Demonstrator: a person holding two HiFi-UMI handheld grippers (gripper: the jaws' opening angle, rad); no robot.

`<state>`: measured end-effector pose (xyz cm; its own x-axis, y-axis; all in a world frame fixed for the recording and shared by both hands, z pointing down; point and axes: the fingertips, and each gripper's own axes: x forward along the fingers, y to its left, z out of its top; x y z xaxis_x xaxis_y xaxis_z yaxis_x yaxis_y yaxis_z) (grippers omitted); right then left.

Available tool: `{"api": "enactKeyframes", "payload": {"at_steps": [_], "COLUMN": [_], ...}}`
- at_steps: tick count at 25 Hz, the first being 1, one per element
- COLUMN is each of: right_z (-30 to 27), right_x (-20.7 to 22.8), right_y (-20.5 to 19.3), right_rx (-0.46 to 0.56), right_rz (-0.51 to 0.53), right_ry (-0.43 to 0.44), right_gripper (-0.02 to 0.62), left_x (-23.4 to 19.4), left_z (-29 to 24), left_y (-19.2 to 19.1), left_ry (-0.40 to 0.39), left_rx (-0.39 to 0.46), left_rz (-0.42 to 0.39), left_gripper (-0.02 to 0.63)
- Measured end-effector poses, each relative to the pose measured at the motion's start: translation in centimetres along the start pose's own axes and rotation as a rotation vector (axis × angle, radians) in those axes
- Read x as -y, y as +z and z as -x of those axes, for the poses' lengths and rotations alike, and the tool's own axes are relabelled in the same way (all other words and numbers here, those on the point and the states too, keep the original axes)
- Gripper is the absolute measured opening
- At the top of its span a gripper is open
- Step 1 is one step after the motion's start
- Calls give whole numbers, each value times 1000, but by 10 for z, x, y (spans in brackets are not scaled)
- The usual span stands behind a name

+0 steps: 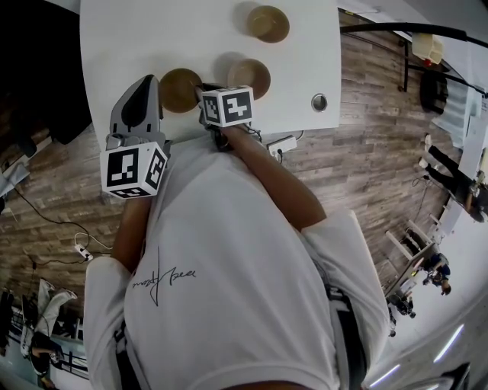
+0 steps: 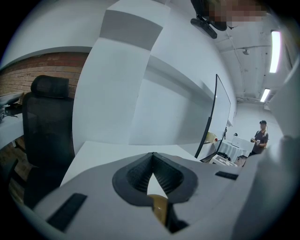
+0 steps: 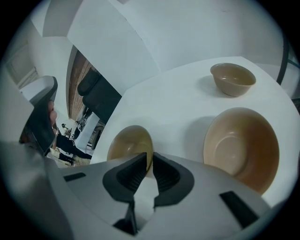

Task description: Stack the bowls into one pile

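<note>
The right hand-held gripper pinches the rim of a shallow tan bowl at the white worktop's near edge. Just beside it stands a second bowl, and a third bowl sits farther back. The left hand-held gripper is pressed together, holding nothing.
</note>
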<state>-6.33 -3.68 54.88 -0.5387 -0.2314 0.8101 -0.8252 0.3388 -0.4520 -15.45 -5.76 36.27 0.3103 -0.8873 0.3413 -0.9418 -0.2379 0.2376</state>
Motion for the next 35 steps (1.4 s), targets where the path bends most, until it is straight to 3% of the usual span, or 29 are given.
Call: {"api": "enactKeyframes", "payload": {"at_steps": [9, 35], "right_z": [1, 12], "right_x": [2, 0], "right_y": [-2, 4], "right_rx": [-9, 14], "right_rz": [-21, -64], "right_ry": [-7, 17], "right_gripper": [24, 21], "left_x": [1, -4], "left_z": [-1, -1], "left_y": [0, -1], "left_ry": [-20, -28], "left_rx": [7, 11], "left_rz": [9, 24], "left_gripper": [6, 6]}}
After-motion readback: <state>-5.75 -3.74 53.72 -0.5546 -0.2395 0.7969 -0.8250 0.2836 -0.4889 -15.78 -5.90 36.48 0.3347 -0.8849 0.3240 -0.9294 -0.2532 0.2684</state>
